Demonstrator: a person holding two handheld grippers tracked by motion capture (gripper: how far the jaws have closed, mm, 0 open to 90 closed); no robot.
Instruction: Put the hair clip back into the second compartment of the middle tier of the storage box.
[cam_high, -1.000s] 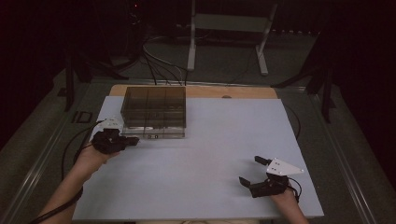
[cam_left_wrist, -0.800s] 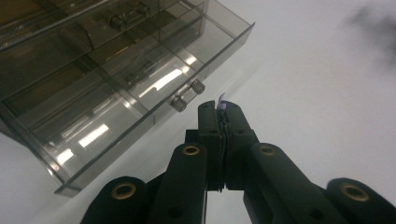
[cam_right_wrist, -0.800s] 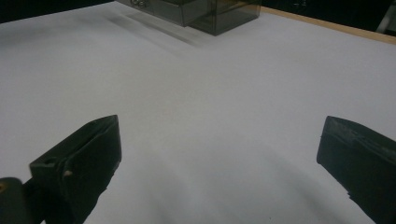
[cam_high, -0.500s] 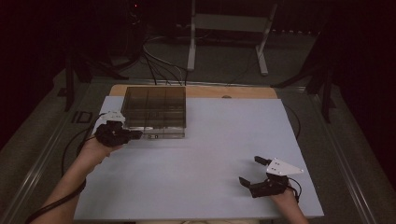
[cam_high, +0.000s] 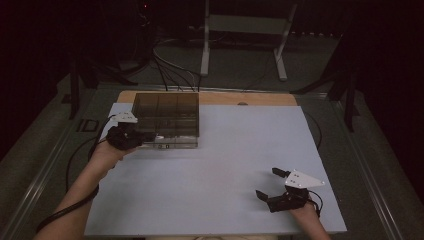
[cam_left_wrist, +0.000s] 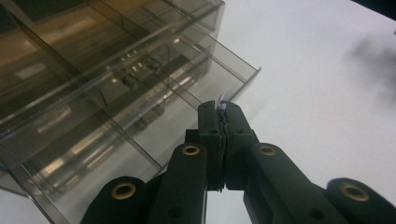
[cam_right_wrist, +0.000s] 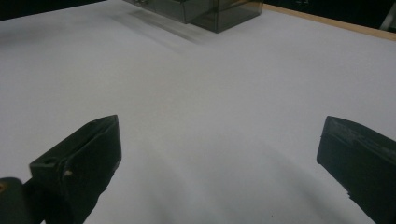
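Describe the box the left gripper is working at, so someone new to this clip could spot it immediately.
On the white table surface, look to the far left corner, just ahead of the left gripper. There sits the smoky see-through plastic box, split by dividers into compartments; nothing else stands on the table.

Left tongs pinched tight, right tongs wide apart, both forearms low.

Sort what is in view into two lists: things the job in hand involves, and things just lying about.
In the job:
- smoky clear compartment box
- left gripper, jaws shut, at the box's near left corner

Lying about:
- right gripper, jaws open, resting apart on the white table sheet
- metal stand behind the table
- floor cables
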